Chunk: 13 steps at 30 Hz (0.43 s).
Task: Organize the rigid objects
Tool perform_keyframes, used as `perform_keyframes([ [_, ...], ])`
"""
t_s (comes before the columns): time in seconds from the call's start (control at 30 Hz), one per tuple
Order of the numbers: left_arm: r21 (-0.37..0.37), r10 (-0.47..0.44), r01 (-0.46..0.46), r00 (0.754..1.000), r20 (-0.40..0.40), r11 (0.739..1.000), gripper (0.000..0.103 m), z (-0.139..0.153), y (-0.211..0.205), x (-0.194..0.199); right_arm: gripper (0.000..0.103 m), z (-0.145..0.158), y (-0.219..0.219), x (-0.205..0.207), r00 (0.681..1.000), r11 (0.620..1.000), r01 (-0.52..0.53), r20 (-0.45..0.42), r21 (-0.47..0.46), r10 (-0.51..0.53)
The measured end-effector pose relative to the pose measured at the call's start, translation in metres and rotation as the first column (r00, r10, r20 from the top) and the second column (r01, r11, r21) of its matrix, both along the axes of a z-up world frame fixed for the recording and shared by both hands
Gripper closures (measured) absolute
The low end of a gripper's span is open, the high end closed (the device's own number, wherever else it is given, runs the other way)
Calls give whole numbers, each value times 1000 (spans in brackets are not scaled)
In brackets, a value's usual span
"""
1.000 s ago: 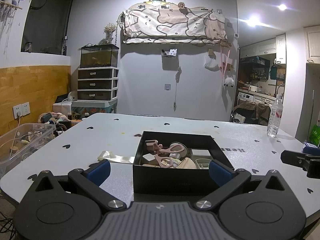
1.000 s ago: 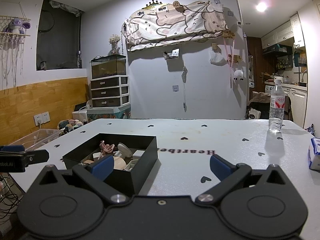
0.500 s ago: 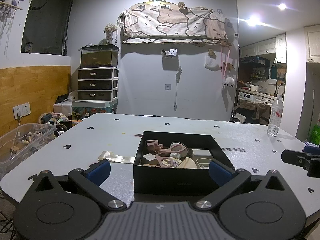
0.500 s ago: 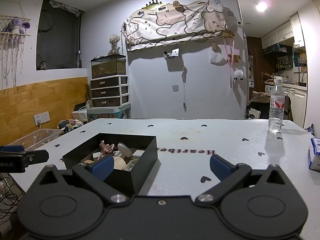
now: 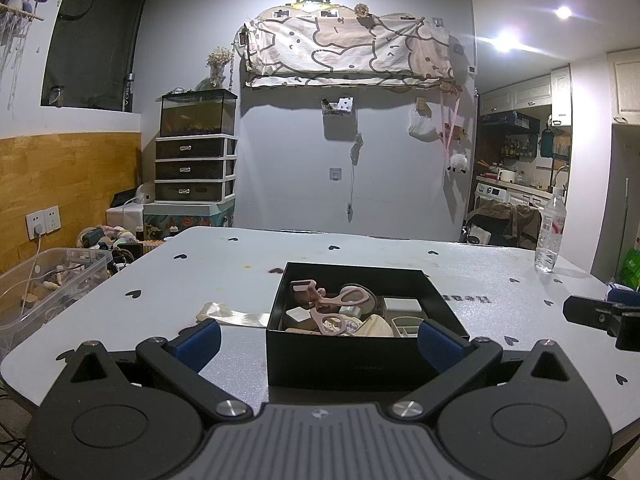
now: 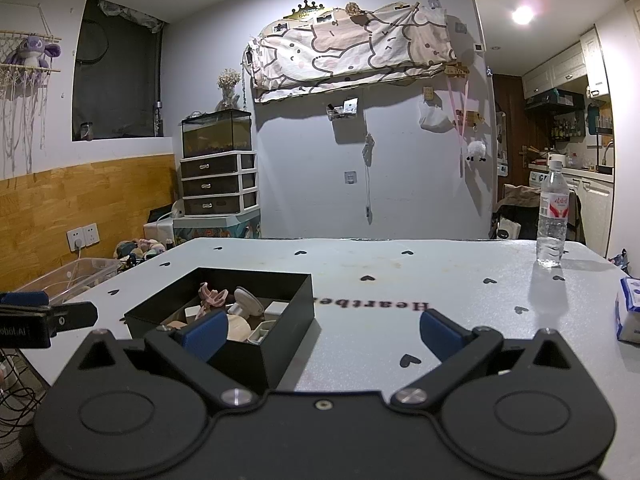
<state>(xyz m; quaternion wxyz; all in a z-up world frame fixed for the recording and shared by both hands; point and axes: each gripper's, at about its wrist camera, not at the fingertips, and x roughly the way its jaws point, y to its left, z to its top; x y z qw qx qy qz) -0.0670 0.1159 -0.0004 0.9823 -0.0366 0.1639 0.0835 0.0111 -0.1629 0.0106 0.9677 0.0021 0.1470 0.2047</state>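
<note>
Printed upside-down on table (image 6: 400, 276): "Heartbe…", remainder cut off by black box (image 6: 288, 320); from left view only "Hea…" fragment legible beside box (image 5: 360, 364). Faint small logo on near wall of box, unreadable. Water bottle (image 6: 554, 220) with red-and-white label, text too small to read; standing upright near far right table edge, well apart from box. Partial white lettering "…bbi.AI" (possibly; reversed and cropped) on side of left gripper body seen at left edge of right view. Left gripper (image 5: 318, 338): blue-padded fingers (image 5: 198, 338) spread wide, empty, straddling the box width in view, held just short of near box wall, contact not evident. Right gripper (image 6: 320, 330): fingers (image 6: 436, 330) likewise spread wide, holding nothing, hovering over bare table to the right of box; left pad overlaps box corner in view only. Box contents: pink eyelash curler (image 5: 332, 306) lying on top toward left-centre, small white cases, beige rounded item, round compact partly hidden. Pale ribbon-like strip (image 5: 228, 314) flat on table just left of box. Blue-and-white packet (image 6: 630, 312) at right table edge.
</note>
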Motion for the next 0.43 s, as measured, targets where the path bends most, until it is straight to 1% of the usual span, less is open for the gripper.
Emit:
perform_keyframes([
  [0.43,1,2,-2,1000,-1,1000,0,-1,2,-1,0,0,0,0,1000,1000,-1,0,-2,1],
])
